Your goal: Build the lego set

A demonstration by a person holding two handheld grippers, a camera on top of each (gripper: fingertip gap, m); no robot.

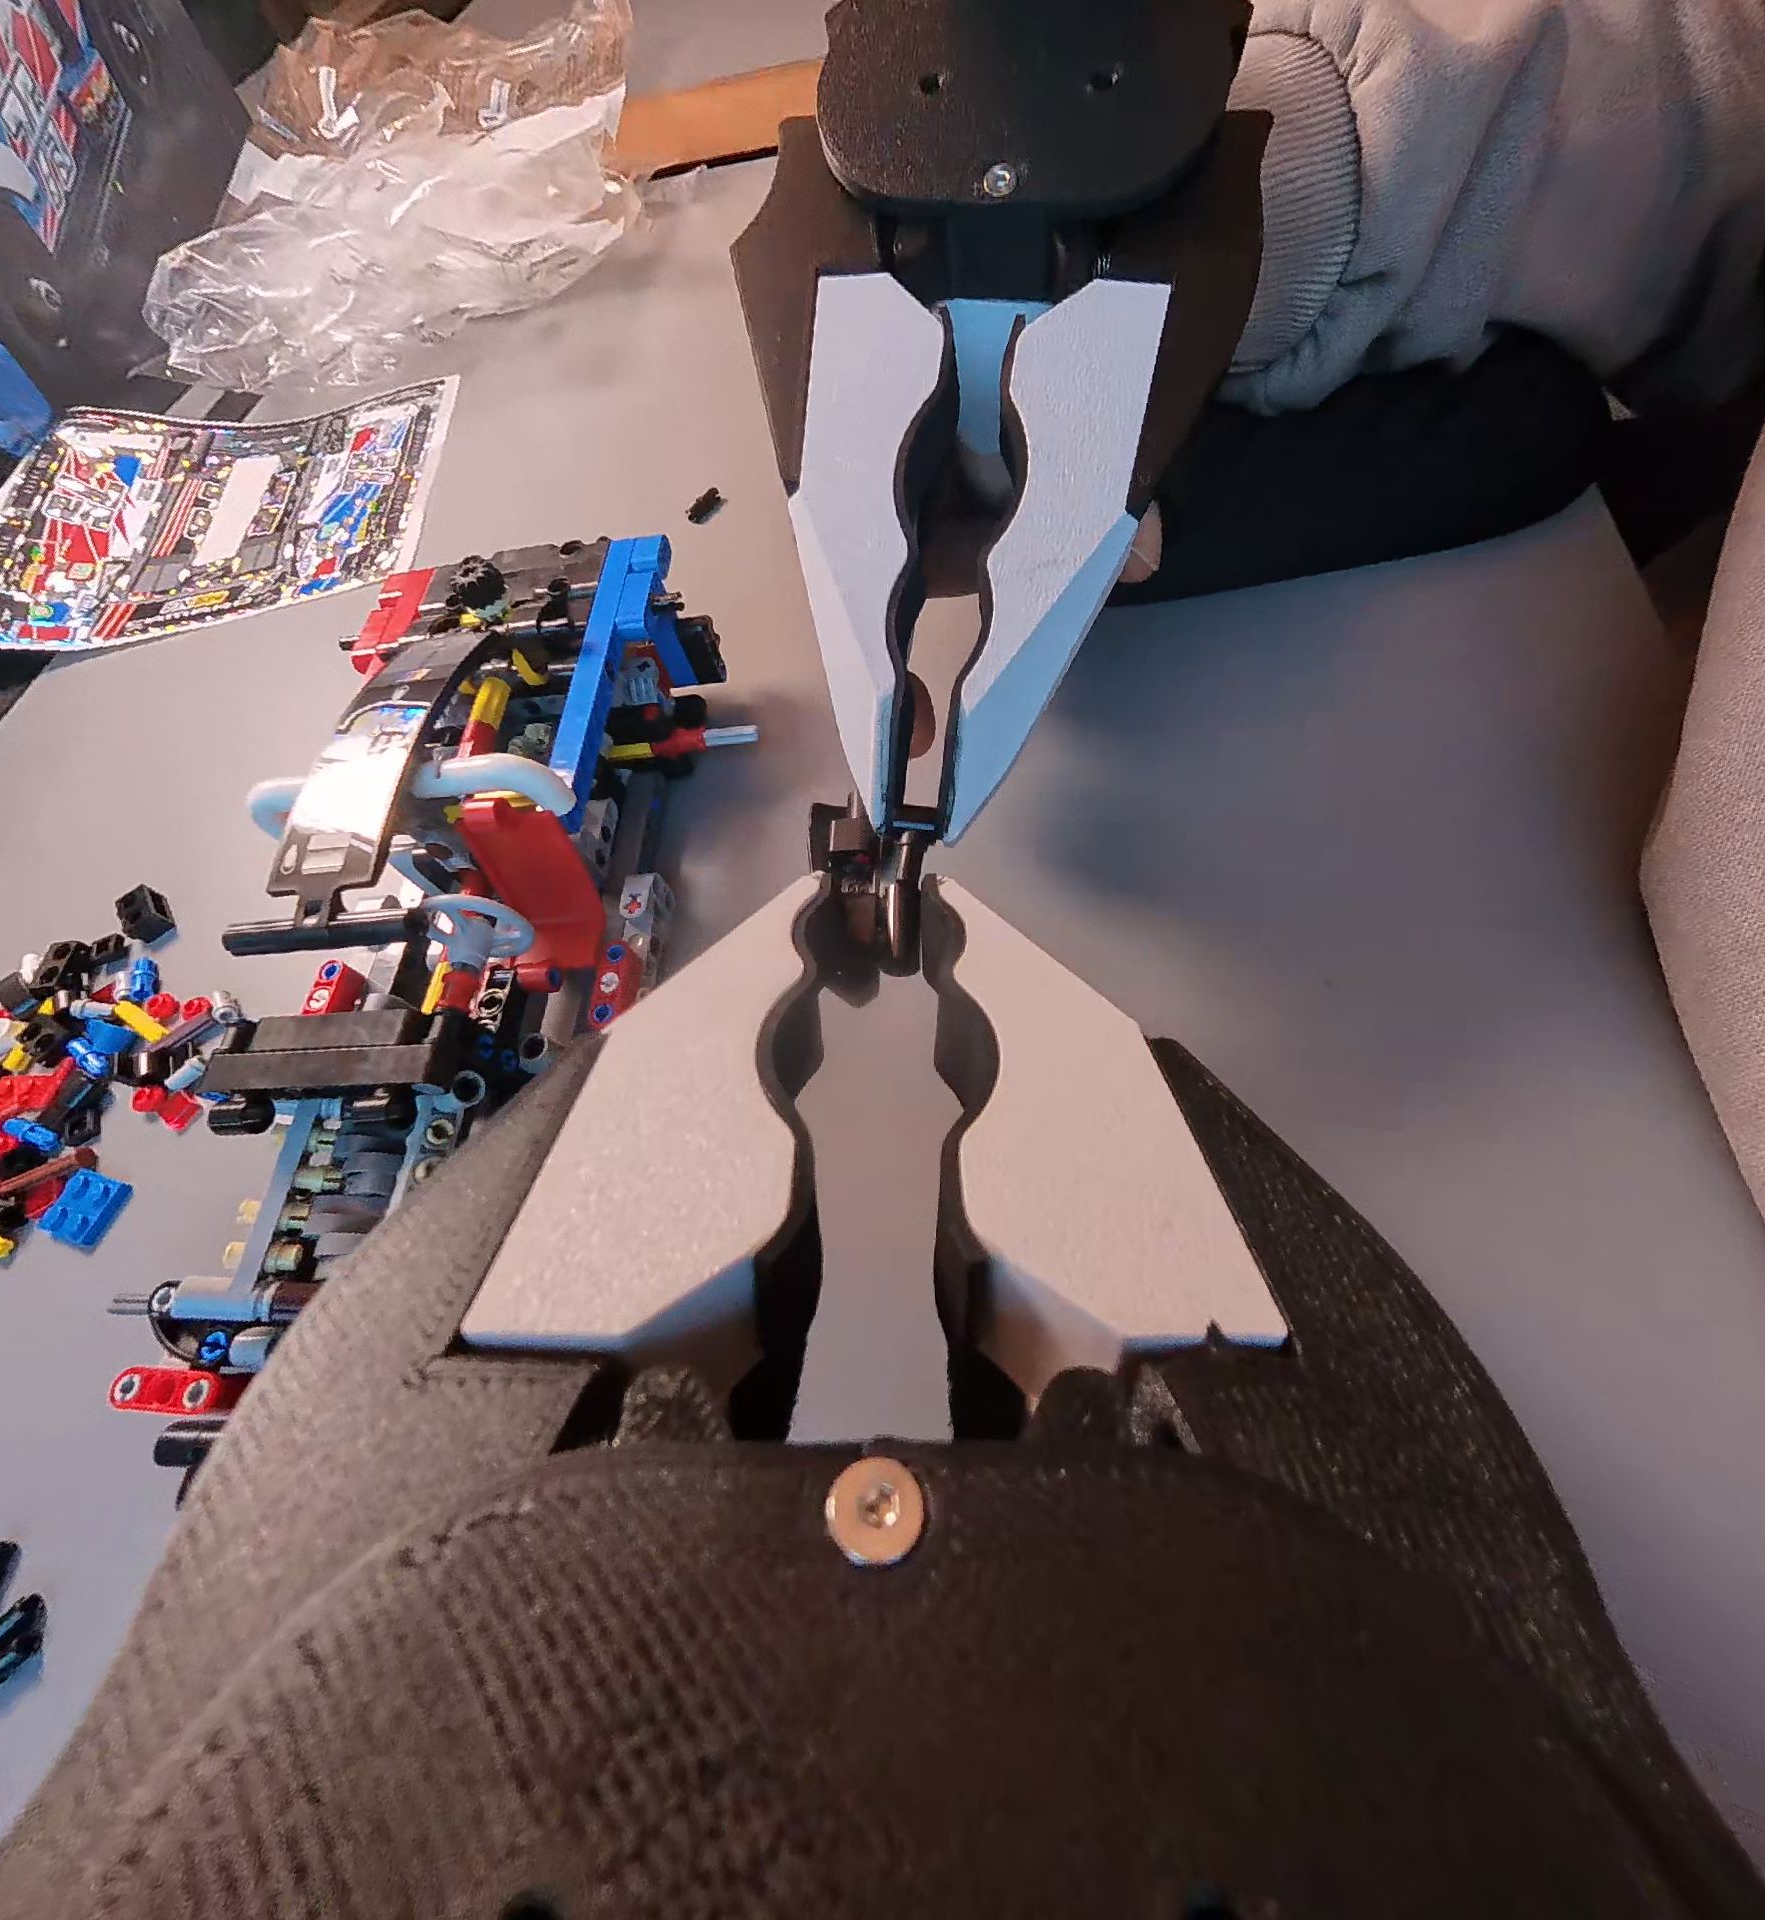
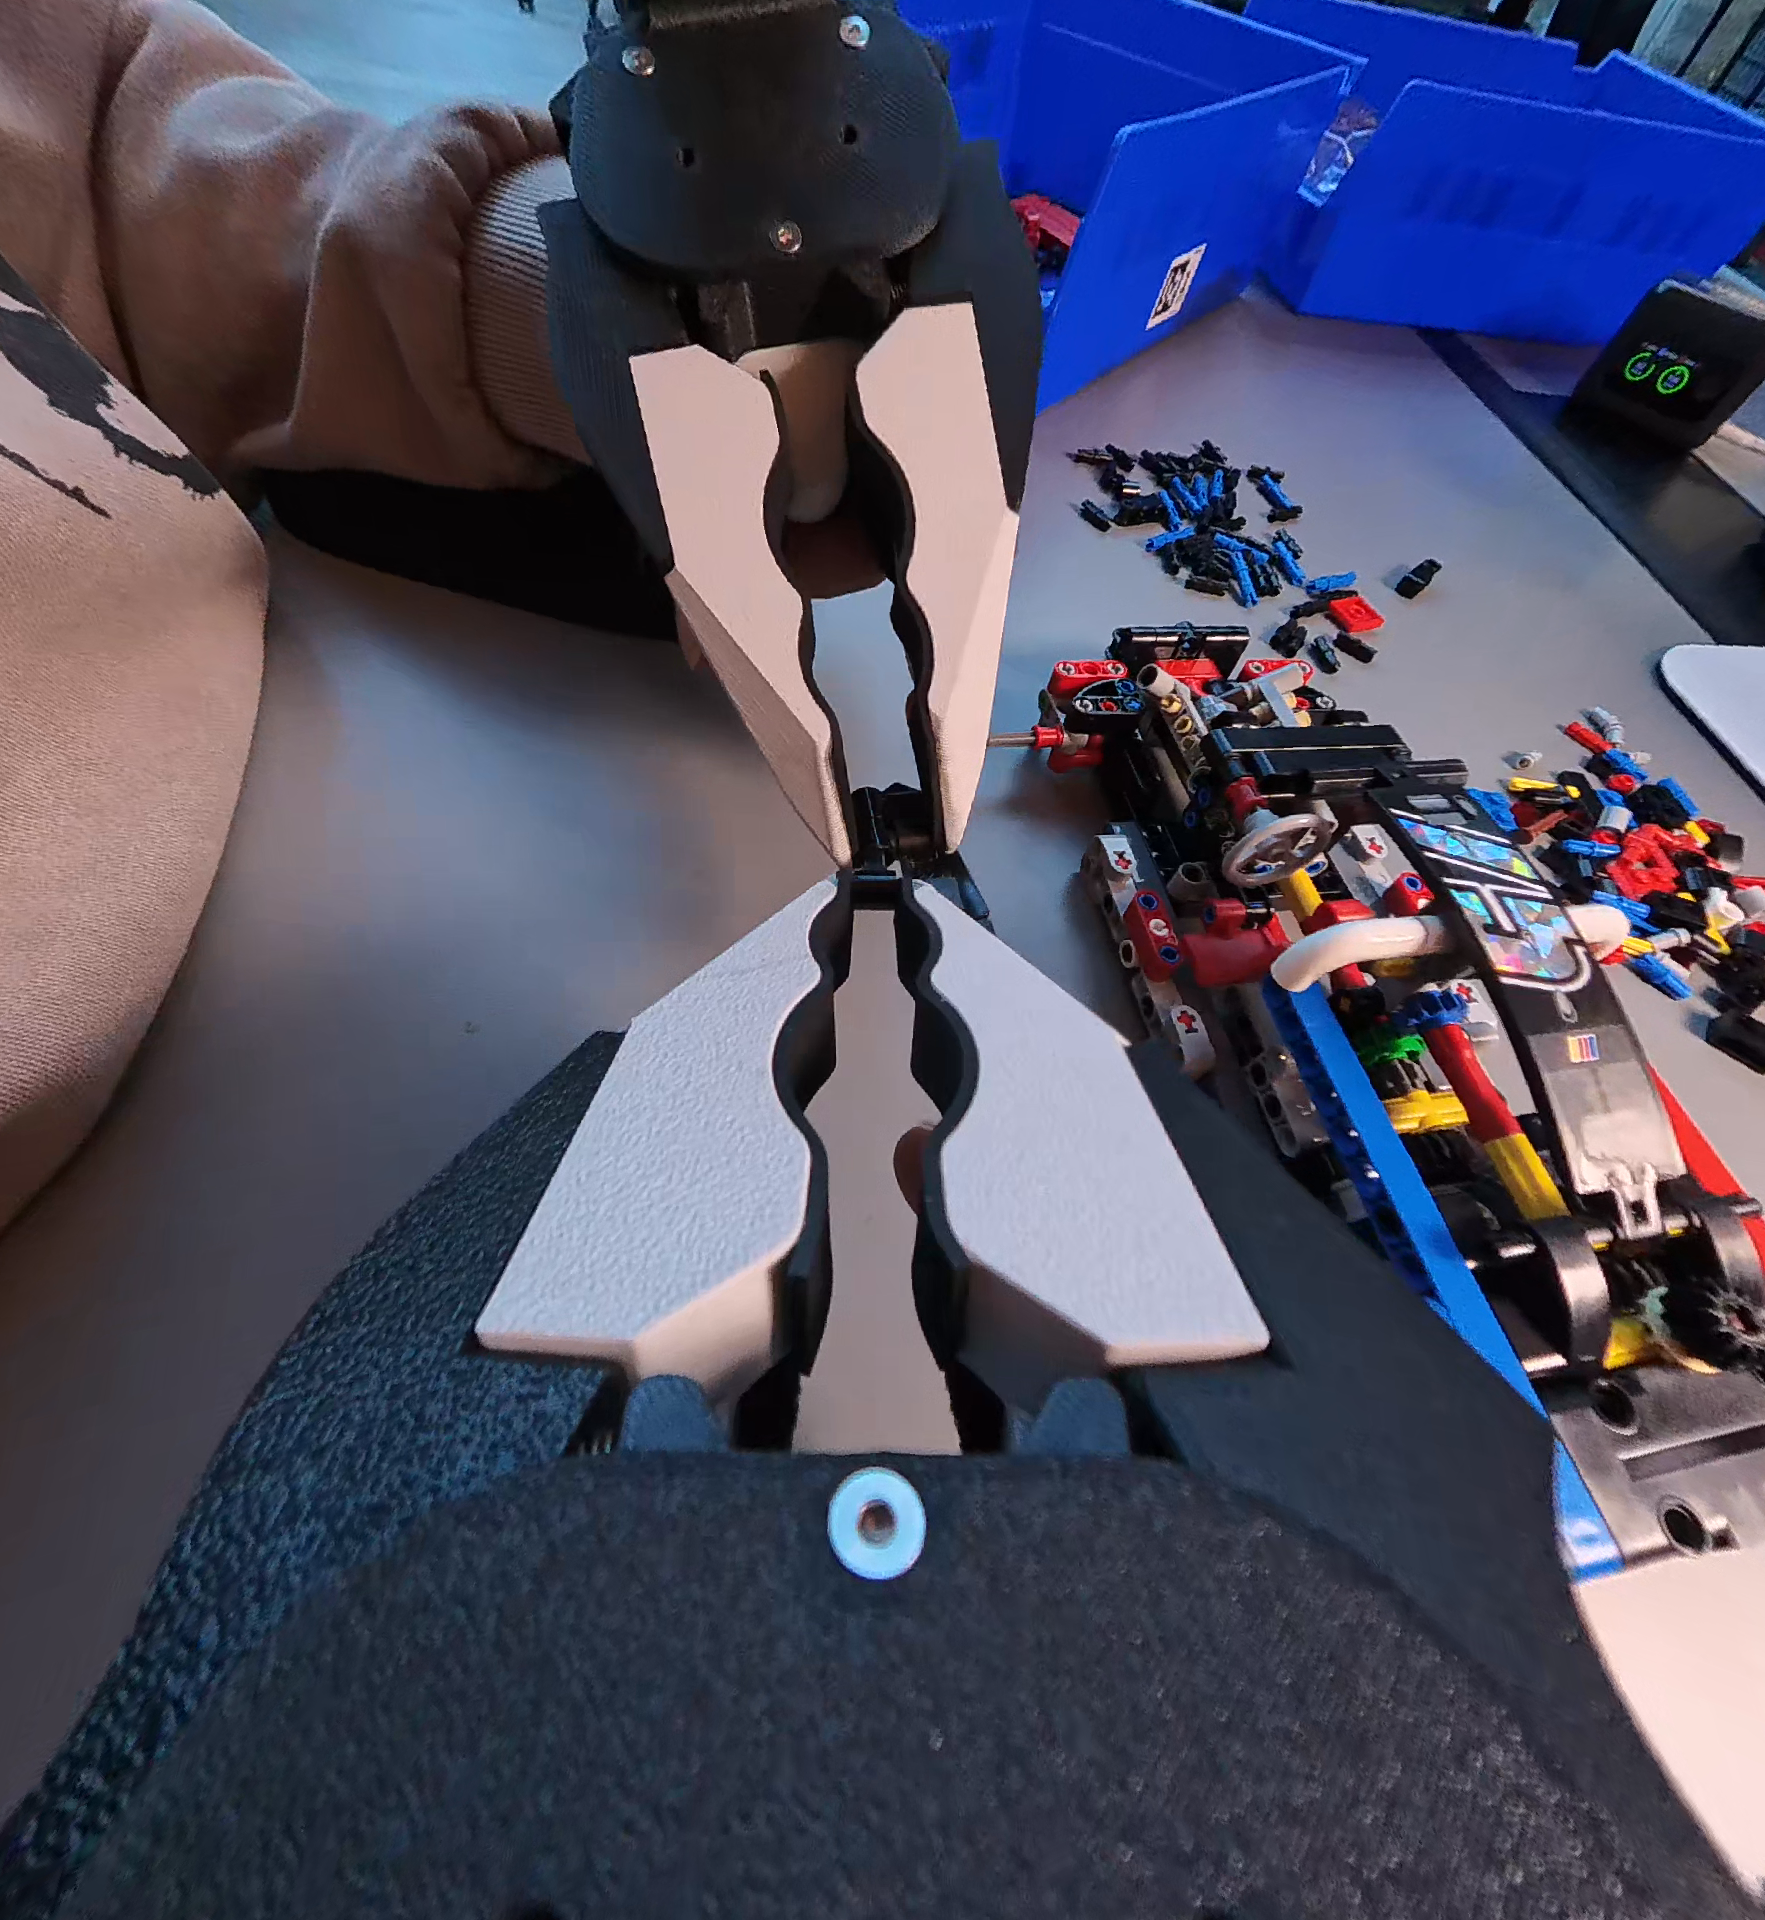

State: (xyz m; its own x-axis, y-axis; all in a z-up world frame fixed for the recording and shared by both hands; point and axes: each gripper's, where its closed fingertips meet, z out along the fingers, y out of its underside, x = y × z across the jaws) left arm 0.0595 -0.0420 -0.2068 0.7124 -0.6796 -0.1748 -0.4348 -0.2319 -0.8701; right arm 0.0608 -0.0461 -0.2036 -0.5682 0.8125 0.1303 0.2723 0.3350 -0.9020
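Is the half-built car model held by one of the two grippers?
No. The car model lies on the table to the side, while both grippers meet tip to tip on a small black piece.

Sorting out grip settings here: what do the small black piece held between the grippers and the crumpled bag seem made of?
Small black piece: likely hard moulded plastic, slightly glossy, with crisp edges. Crumpled bag: thin clear plastic film, judging by its creases, glare and see-through look.

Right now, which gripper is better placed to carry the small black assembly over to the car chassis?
Left, probably. The left gripper and right gripper both pinch the small black assembly, but the car chassis lies on the left gripper's own side.
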